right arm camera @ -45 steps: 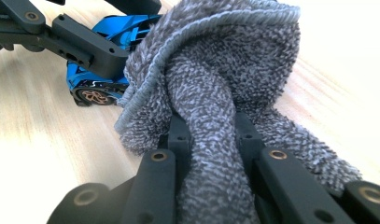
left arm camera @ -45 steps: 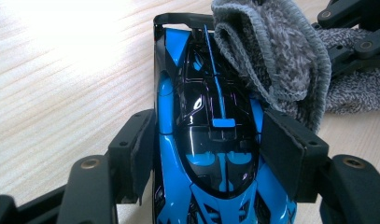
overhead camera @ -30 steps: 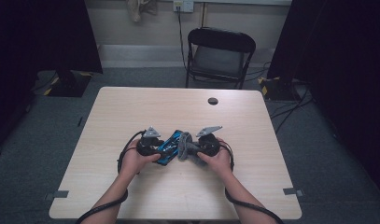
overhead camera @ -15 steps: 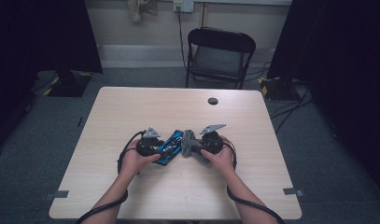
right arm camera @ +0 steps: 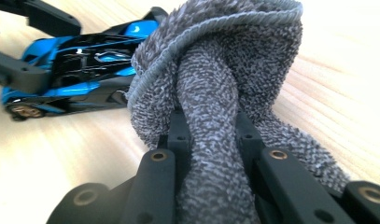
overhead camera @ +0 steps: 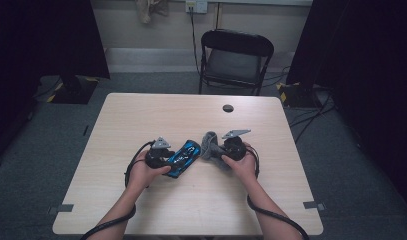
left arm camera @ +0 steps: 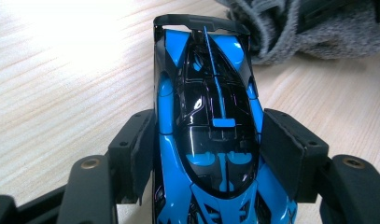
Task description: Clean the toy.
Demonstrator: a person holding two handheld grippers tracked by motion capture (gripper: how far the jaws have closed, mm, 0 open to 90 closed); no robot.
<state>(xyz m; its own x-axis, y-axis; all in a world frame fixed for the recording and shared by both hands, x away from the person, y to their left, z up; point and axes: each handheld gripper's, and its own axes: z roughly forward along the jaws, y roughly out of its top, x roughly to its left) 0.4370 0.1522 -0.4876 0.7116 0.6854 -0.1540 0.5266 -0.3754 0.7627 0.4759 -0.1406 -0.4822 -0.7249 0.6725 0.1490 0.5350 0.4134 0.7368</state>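
On the pale wooden bench point(overhead camera: 141, 120) a person works with a tool in each hand, both held near the middle of the top. The left tool point(left arm camera: 211, 140) has its two black pads pressed against the flanks of a blue and black toy car point(left arm camera: 208, 121), so the car sits clamped between them with its rear wing pointing away from the camera that rides on the tool. In the high view the left tool point(overhead camera: 167, 157) sits just left of centre, with the toy car point(overhead camera: 185, 156) lying slantwise on the bench, its far end aimed toward the other hand. The right tool point(right arm camera: 211, 140) is closed tight on a grey terry cloth point(right arm camera: 215, 84); a twisted fold of the fabric runs down between the jaws while the rest bunches up above them and drapes onto the wood. From above, the right tool point(overhead camera: 218, 150) holds the grey terry cloth point(overhead camera: 209, 144) just beside the car's far end; whether the two touch cannot be told from there. In the left gripper view the cloth point(left arm camera: 309, 32) lies just past the car's wing. A small dark round disc point(overhead camera: 228, 108) rests on the bench farther back, well apart from both hands, and a black folding chair point(overhead camera: 236, 57) stands beyond the far edge.
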